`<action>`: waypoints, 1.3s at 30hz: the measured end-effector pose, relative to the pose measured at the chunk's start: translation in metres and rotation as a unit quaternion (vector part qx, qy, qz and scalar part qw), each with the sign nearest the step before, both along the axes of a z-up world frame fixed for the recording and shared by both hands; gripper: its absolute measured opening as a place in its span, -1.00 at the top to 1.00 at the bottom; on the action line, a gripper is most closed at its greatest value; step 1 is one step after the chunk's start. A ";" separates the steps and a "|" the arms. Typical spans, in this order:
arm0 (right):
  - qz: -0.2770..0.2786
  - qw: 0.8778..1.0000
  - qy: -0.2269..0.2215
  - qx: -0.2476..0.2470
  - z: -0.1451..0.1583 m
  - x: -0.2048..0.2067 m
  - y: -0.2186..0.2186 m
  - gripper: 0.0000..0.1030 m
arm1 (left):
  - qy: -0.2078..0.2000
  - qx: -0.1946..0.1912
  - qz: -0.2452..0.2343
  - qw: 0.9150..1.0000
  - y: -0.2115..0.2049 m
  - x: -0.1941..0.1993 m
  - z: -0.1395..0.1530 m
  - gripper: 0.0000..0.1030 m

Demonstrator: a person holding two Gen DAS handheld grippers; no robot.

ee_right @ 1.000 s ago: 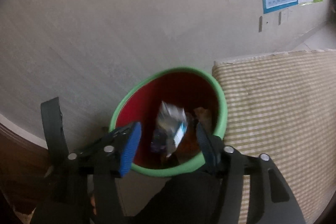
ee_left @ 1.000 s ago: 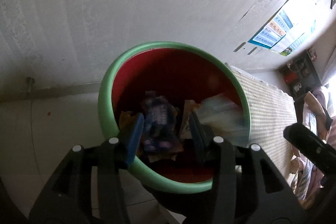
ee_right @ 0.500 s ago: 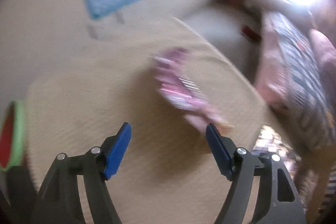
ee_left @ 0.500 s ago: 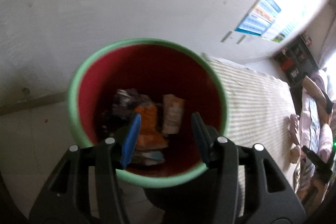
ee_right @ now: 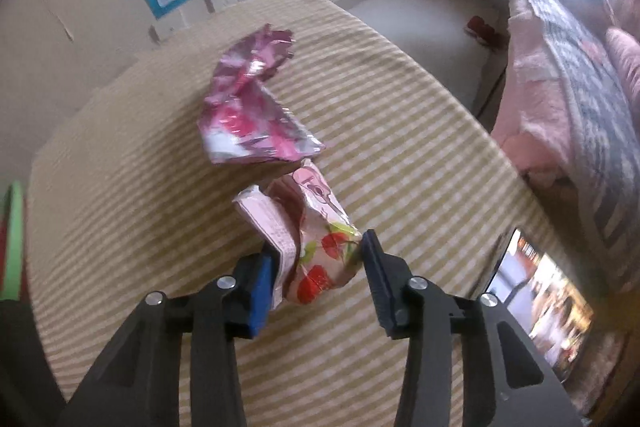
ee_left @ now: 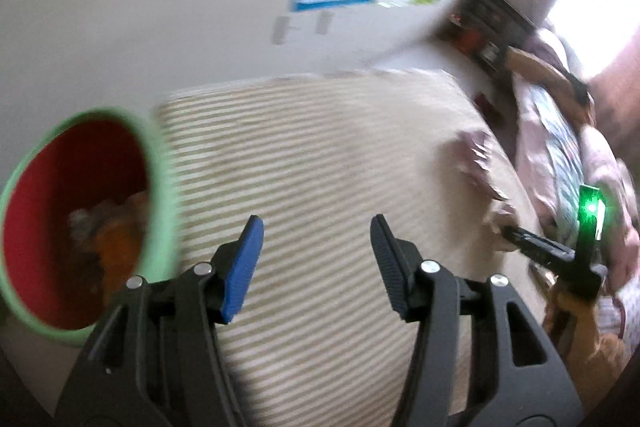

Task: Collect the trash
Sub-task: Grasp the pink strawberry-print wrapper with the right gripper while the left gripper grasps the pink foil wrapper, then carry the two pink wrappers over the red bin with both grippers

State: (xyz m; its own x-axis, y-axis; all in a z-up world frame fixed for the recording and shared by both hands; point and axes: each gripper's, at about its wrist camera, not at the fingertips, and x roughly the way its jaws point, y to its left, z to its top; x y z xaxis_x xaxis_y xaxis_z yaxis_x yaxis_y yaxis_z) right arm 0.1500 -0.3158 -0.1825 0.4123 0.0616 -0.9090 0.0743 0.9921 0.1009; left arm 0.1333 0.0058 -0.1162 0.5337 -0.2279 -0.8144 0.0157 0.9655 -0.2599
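Crumpled pink snack wrapper [ee_right: 316, 247] with cherry print, on striped desk [ee_right: 400, 131], between closing right gripper [ee_right: 316, 275] fingers, left gripper [ee_left: 316, 259] fingers apart, opening, empty, green-rimmed bin [ee_left: 160, 195] beside desk.

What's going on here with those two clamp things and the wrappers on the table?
A person is clearing snack wrappers off a striped tablecloth with a handheld gripper in each hand. The right gripper is closing its jaws around a pale strawberry-print wrapper; both pads already touch it. A crumpled pink foil wrapper lies just beyond, still to be collected. The left gripper holds nothing, its jaws opening above the cloth, beside the green-rimmed red bin that already has trash in it.
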 end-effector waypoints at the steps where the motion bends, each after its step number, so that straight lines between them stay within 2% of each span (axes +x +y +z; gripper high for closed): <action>1: -0.009 1.000 -0.007 0.023 0.004 -0.013 0.000 0.22 | -0.002 -0.002 -0.018 1.000 -0.018 0.008 0.000 -0.03; 4: -0.025 0.997 -0.021 0.071 0.015 -0.048 0.007 0.21 | -0.004 -0.004 -0.061 0.998 -0.074 0.034 -0.003 -0.03; 8: -0.042 0.994 -0.030 0.091 0.019 -0.102 0.030 0.21 | -0.003 0.006 -0.119 0.993 -0.148 0.069 -0.016 -0.03; 11: -0.035 0.993 -0.033 0.108 0.024 -0.113 0.043 0.20 | 0.006 0.024 -0.139 0.990 -0.192 0.090 -0.031 -0.03; 13: -0.014 0.995 -0.043 0.092 0.030 -0.113 0.052 0.20 | 0.019 0.018 -0.140 0.990 -0.213 0.104 -0.040 -0.03; 16: -0.014 0.993 -0.045 0.108 0.033 -0.113 0.054 0.19 | 0.044 0.013 -0.139 0.989 -0.227 0.117 -0.053 0.06; 18: -0.024 0.991 -0.041 0.124 0.032 -0.115 0.050 0.19 | 0.059 0.019 -0.139 0.988 -0.230 0.124 -0.062 0.48; 20: -0.033 0.990 -0.040 0.134 0.033 -0.119 0.045 0.19 | 0.075 0.024 -0.139 0.987 -0.233 0.129 -0.068 0.71; 23: -0.036 0.989 -0.042 0.140 0.036 -0.121 0.044 0.19 | 0.067 0.017 -0.131 0.989 -0.226 0.126 -0.064 0.73; 29: -0.037 0.989 -0.041 0.139 0.040 -0.121 0.039 0.18 | -0.003 0.013 -0.108 0.994 -0.188 0.087 -0.031 0.75; 33: -0.038 0.990 -0.039 0.132 0.039 -0.115 0.042 0.18 | -0.044 0.038 -0.098 0.993 -0.160 0.051 -0.012 0.75; 39: -0.039 0.992 -0.038 0.116 0.042 -0.116 0.049 0.17 | -0.062 0.078 -0.114 0.988 -0.133 0.013 0.004 0.75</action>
